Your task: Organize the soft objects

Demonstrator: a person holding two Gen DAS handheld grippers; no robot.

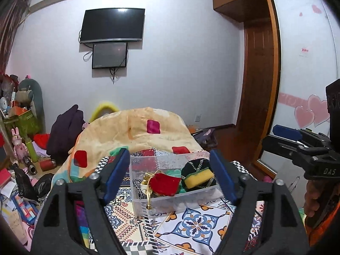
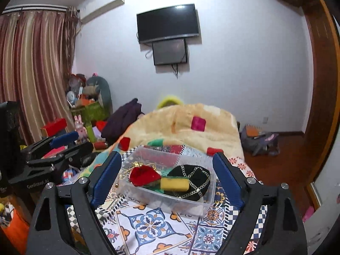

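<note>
A clear plastic bin (image 1: 167, 205) (image 2: 187, 204) stands on a patterned cloth on the bed. In it lie a red velvet pouch (image 1: 166, 183) (image 2: 143, 175) with gold cord, a yellow sponge (image 1: 198, 179) (image 2: 174, 184), a black cap with chain trim (image 1: 196, 164) (image 2: 194, 175) and green fabric (image 1: 173, 172). My left gripper (image 1: 170, 174) is open and empty, held above and before the bin. My right gripper (image 2: 167, 178) is open and empty, likewise before the bin. Each gripper shows at the side of the other's view.
A cream blanket (image 1: 136, 127) with coloured patches is heaped behind the bin. Clutter, toys and a green basket (image 1: 27, 123) fill the floor at left. A wooden wardrobe (image 1: 259, 63) stands at right. Bags (image 2: 259, 140) lie on the floor.
</note>
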